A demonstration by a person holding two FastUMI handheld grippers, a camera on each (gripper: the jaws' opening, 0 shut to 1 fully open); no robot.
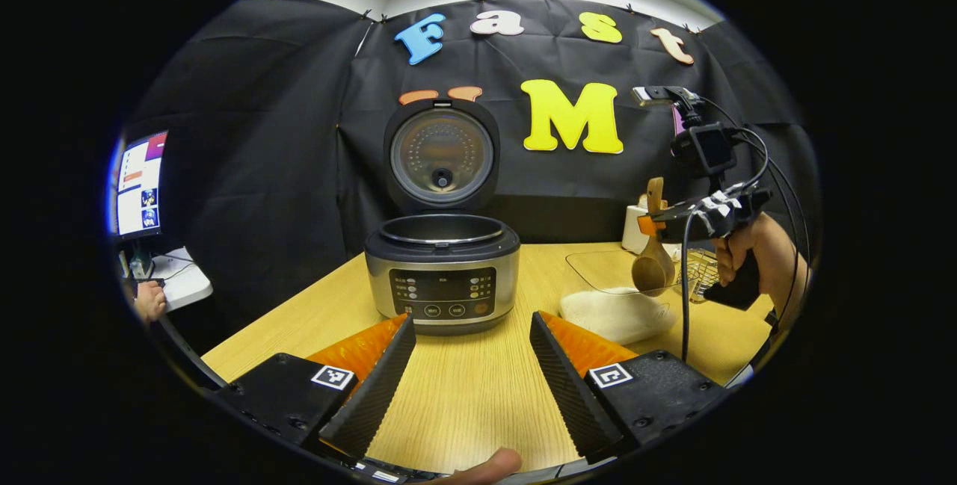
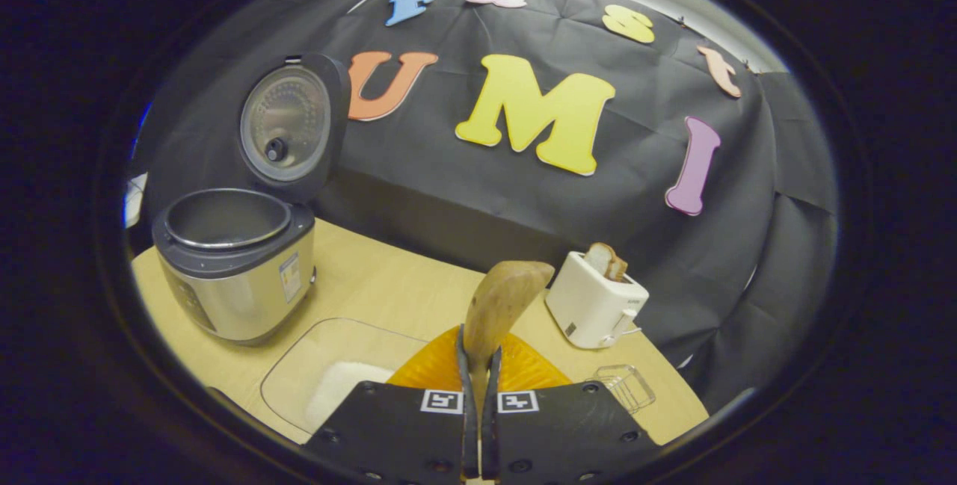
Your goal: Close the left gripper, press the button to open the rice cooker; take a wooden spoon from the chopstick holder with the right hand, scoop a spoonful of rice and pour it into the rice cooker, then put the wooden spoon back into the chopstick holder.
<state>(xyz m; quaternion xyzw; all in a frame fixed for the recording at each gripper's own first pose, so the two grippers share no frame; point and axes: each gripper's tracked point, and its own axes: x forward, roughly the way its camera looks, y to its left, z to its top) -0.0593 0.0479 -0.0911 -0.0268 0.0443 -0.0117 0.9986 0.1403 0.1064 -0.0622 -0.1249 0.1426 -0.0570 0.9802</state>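
Light: even and fairly bright from overhead, both my views. Tabletop point(image 1: 478, 388) evenly lit, warm tone, with a soft short shadow under the rice cooker point(image 1: 442, 276). Glare: mild sheen on the cooker's steel body and on the inner face of its raised lid point(image 2: 286, 123); faint reflections along the rim of the clear tray point(image 2: 299, 365). Distortion: strong fisheye bending, straight table edges curved, corners darkened. Focus: centre sharp; my own fingers point(image 1: 374, 388), nearest the lens, slightly soft. Monitor point(image 1: 140, 184) at far left overexposed.
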